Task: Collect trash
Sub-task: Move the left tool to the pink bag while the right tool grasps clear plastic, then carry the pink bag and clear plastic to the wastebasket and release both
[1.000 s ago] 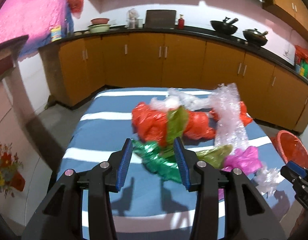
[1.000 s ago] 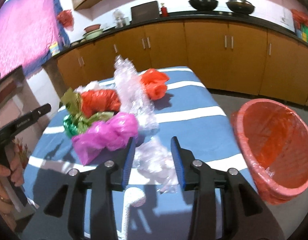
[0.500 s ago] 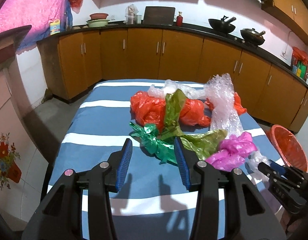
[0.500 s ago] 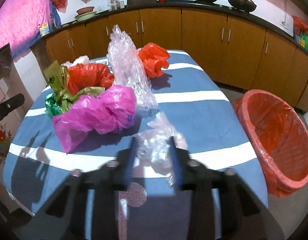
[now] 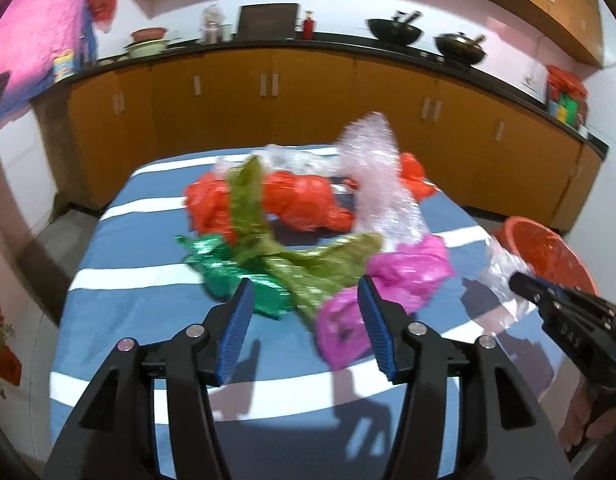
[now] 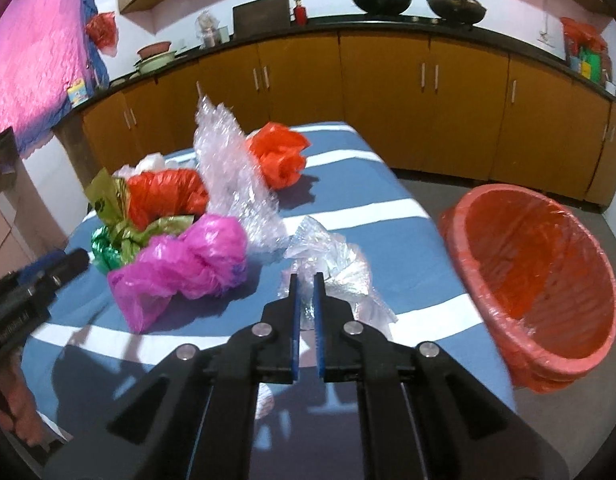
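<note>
Crumpled plastic trash lies on a blue striped table (image 5: 128, 300). My right gripper (image 6: 306, 278) is closing, its pads pinching a clear plastic bag (image 6: 331, 252) near the table's right edge; the left wrist view shows the right gripper (image 5: 519, 280) with the same clear bag (image 5: 503, 264). My left gripper (image 5: 306, 284) is opening and holds nothing, hovering just short of a green foil wrapper (image 5: 228, 264), an olive wrapper (image 5: 308, 264) and a pink bag (image 5: 403, 268). Behind them lie a red bag (image 5: 304, 200) and bubble wrap (image 5: 379, 184).
A red-lined basket (image 6: 539, 264) stands on the floor off the table's right side. An orange bag (image 6: 278, 156) sits at the far end of the table. Wooden cabinets and a counter with pans run along the back wall.
The right jaws have closed onto the clear plastic bag. The left gripper has shifted right, toward the pink bag, and its jaws have widened.
</note>
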